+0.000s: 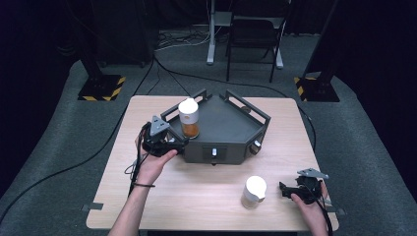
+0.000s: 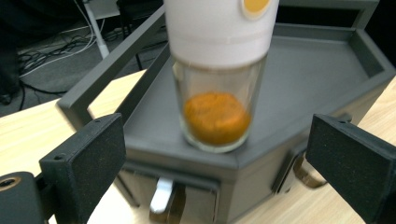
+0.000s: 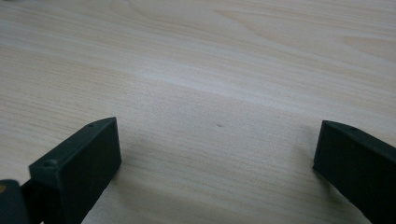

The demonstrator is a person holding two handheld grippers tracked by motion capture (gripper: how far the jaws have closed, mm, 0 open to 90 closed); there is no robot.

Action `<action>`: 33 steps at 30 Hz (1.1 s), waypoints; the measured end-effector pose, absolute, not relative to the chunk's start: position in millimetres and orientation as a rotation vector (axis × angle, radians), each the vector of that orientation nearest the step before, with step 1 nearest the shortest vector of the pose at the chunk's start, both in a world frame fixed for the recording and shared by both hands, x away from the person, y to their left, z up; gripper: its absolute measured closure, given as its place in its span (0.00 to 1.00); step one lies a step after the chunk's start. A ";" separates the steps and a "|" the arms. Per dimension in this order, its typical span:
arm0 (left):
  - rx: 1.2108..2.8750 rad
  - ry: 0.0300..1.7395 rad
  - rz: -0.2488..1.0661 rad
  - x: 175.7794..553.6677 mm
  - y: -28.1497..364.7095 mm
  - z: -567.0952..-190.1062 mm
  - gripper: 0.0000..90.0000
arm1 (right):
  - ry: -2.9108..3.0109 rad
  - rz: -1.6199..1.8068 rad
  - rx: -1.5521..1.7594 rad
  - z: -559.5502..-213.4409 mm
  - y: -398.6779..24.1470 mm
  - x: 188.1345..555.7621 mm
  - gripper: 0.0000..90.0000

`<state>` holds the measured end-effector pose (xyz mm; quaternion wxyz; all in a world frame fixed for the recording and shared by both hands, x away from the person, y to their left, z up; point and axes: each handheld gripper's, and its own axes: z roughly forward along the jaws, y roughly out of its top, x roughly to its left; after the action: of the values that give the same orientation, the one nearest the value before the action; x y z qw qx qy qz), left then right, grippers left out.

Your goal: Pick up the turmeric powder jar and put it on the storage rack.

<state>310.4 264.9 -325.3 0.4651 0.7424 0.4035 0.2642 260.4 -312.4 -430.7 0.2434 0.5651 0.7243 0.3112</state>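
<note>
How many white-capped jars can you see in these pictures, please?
2: the spice jar stands on the grey tray's near-left corner, before the left tongs; the white jar stands on the table.

The jar [image 2: 217, 74] top is cut off, its contents perhaps blurred.

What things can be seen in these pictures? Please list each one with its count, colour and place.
spice jar: 1, clear glass with white cap and orange powder, standing on the near left corner of the tray
white jar: 1, white, on the table near the right claw
tray: 1, dark grey with raised rails, middle of the table
table: 1, light wood, centre of the high view
chair: 1, black, on the floor behind the table
left claw: 1, black, open, beside the spice jar, not touching it
right claw: 1, black, open, low over bare table wood at the near right
</note>
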 end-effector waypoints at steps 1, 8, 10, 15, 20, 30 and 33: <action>1.822 0.992 0.646 308.2 267.3 -327.8 0.06 | 1.979 0.850 1.544 -430.7 -312.4 260.4 0.00; 1.807 1.019 0.633 294.0 279.3 -345.4 0.05 | 1.979 0.850 1.544 -430.7 -312.4 260.4 0.00; 1.807 1.033 0.637 286.3 283.8 -354.5 0.05 | 1.979 0.850 1.544 -430.7 -312.3 260.4 0.00; 1.808 1.053 0.632 277.5 291.1 -367.3 0.05 | 1.979 0.850 1.544 -430.7 -312.4 260.4 0.00; 1.799 1.084 0.612 268.3 300.9 -384.7 0.05 | 1.979 0.850 1.544 -430.7 -312.4 260.4 0.00; 1.773 1.136 0.579 255.4 316.5 -413.9 0.05 | 1.979 0.850 1.544 -430.7 -312.3 260.4 0.00; 1.783 1.162 0.572 253.3 320.2 -421.9 0.06 | 1.979 0.850 1.544 -430.7 -312.3 260.4 0.00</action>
<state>253.3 320.2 -421.9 0.4520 0.7217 0.4704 0.2316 260.4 -312.3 -430.7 0.2435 0.5651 0.7243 0.3111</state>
